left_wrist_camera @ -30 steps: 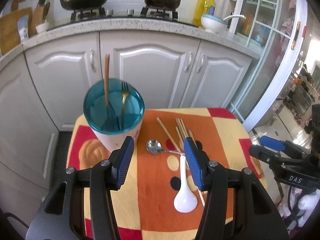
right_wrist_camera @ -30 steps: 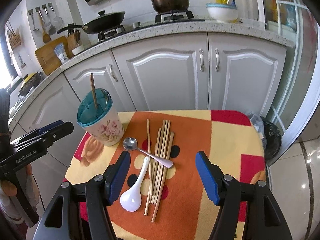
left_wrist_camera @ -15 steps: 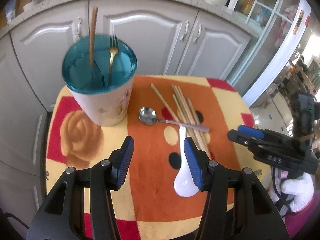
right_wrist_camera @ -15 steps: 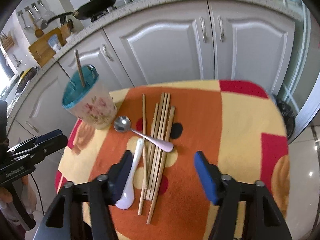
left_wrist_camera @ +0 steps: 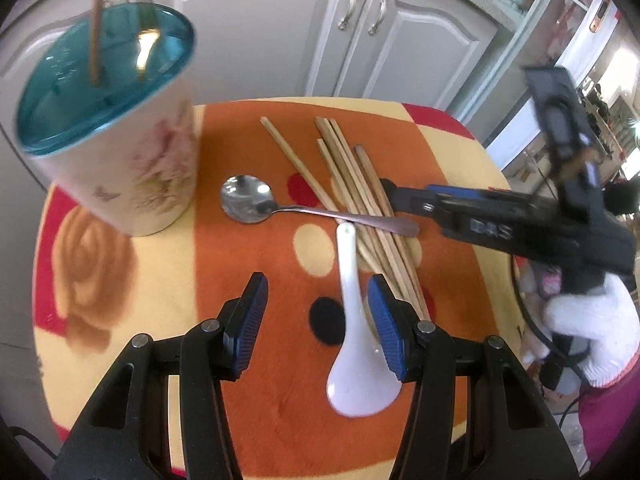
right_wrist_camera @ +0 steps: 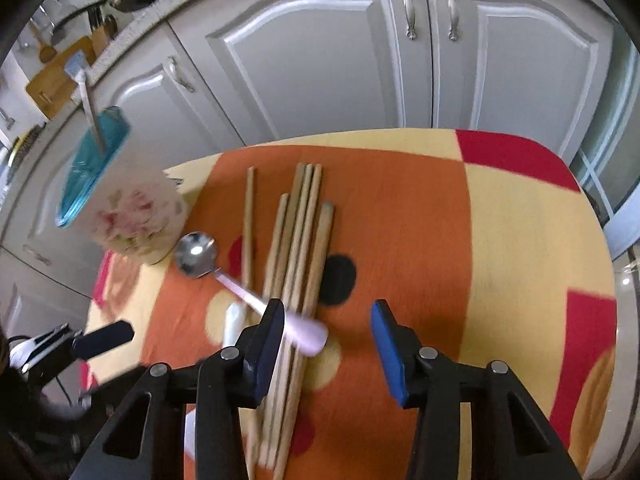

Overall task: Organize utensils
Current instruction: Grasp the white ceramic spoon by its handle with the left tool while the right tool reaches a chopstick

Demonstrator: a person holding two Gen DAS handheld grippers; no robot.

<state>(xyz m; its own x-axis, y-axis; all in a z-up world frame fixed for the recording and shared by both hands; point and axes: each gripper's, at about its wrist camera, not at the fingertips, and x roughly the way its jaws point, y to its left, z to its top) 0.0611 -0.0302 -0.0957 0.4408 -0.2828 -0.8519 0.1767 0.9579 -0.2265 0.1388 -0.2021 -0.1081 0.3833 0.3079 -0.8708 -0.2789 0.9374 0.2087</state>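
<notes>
While both grippers point down at the worktop (left_wrist_camera: 452,152), which is covered with a cloth in orange, yellow and red, the utensils lie loose in its middle. The chopsticks (right_wrist_camera: 298,248) are pale wood and lie in a bundle side by side, with one more lying a little apart on the side of the holder. The metal spoon (left_wrist_camera: 248,199) has a shiny round bowl and a pale pink handle, and this handle lies across the chopsticks. The white ceramic spoon (left_wrist_camera: 354,344) lies just beside the bundle, with its wide bowl towards the person. The utensil holder (left_wrist_camera: 116,136) is a white cup with a flower print and a blue-green slotted lid; a wooden stick and a golden fork stand in it.

The left gripper (left_wrist_camera: 316,322) has its jaws apart, and the handle of the white spoon lies between them, close to the right pad; I cannot tell if the pad touches it. The right gripper (right_wrist_camera: 328,334) also has its jaws apart, and they have just been closing. The pink end of the metal spoon's handle lies between them, beside the left pad, above the chopsticks. Neither gripper clamps anything.
</notes>
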